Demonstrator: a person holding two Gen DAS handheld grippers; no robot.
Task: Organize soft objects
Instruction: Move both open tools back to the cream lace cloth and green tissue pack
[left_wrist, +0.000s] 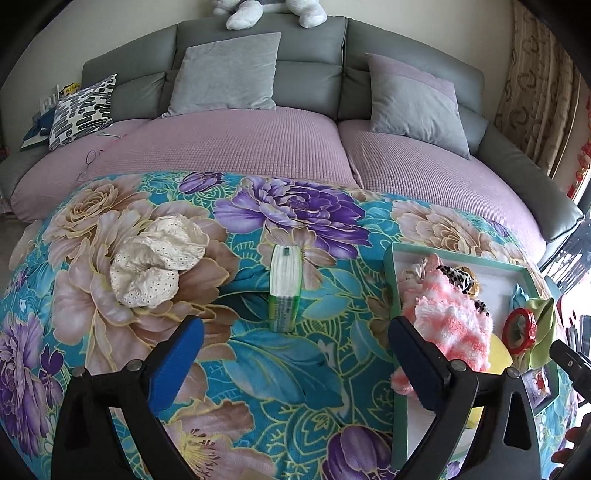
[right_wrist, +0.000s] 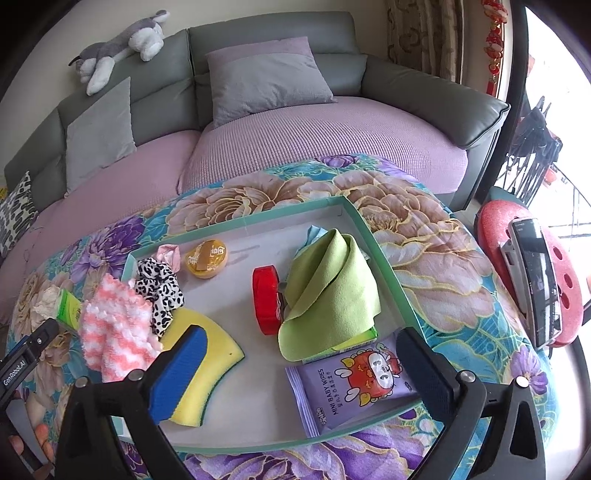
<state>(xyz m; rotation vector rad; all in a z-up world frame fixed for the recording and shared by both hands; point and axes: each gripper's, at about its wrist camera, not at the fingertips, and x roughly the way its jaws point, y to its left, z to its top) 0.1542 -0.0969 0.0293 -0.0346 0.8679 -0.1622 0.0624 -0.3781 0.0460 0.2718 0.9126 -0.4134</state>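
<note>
The left gripper (left_wrist: 295, 343) is hovering with fingers spread wide, empty, over the floral blanket (left_wrist: 258, 369). Its right finger (left_wrist: 417, 365) is hiding part of the pink-and-white fluffy cloth (left_wrist: 448, 325), which is draping over the teal tray's rim (left_wrist: 389, 280). Ahead between the fingers a green tissue pack (left_wrist: 284, 288) is lying; the cream lace cloth (left_wrist: 155, 258) is sitting ahead-left. The right gripper (right_wrist: 295, 362) is hanging released above the tray, its fingers partly covering the yellow sponge (right_wrist: 210, 365) and wipes packet (right_wrist: 351, 384); beyond, the green cloth (right_wrist: 328, 291).
</note>
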